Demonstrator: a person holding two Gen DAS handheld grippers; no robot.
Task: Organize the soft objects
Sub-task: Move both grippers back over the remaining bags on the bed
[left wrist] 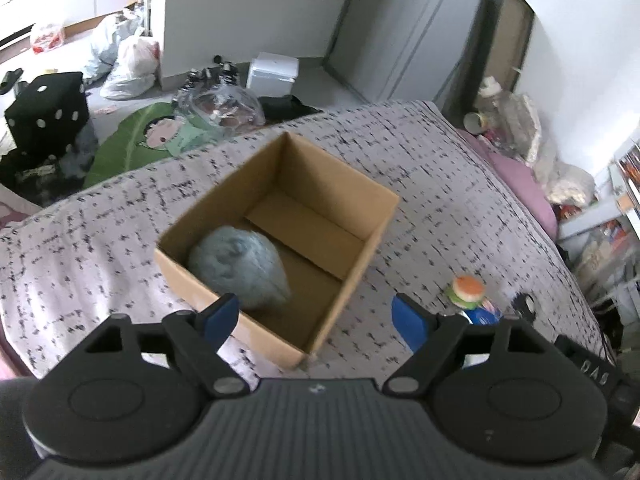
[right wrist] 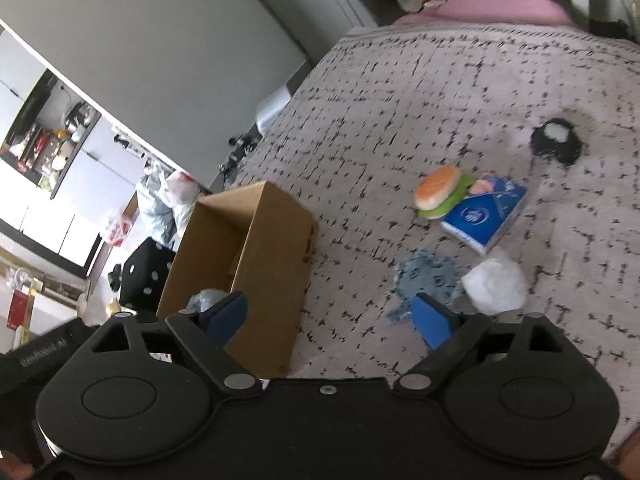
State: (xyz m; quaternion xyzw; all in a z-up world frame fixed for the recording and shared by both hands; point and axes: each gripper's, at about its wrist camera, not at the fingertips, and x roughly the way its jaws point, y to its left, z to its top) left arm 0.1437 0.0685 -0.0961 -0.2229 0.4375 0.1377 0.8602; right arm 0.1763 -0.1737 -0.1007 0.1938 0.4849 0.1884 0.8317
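An open cardboard box point(left wrist: 372, 216) stands on the patterned bed; a fluffy grey-blue soft thing point(left wrist: 240, 268) lies in its near left corner. My left gripper point(left wrist: 316, 316) is open and empty, above the box's near edge. In the right wrist view the box point(right wrist: 276, 248) is at left. To its right lie a burger toy point(right wrist: 438, 192), a blue tissue pack point(right wrist: 486, 216), a blue cloth point(right wrist: 428, 280) and a white soft wad point(right wrist: 496, 286). My right gripper point(right wrist: 332, 320) is open and empty, near the blue cloth. The burger toy point(left wrist: 466, 290) also shows in the left wrist view.
A black round object point(right wrist: 556, 142) lies farther right on the bed. The bed cover point(left wrist: 440, 168) ends at a floor cluttered with plastic bags point(left wrist: 128, 64), a black dice cube point(left wrist: 48, 112) and a white box point(left wrist: 272, 72). A pink pillow point(left wrist: 520, 184) lies at the bed's right.
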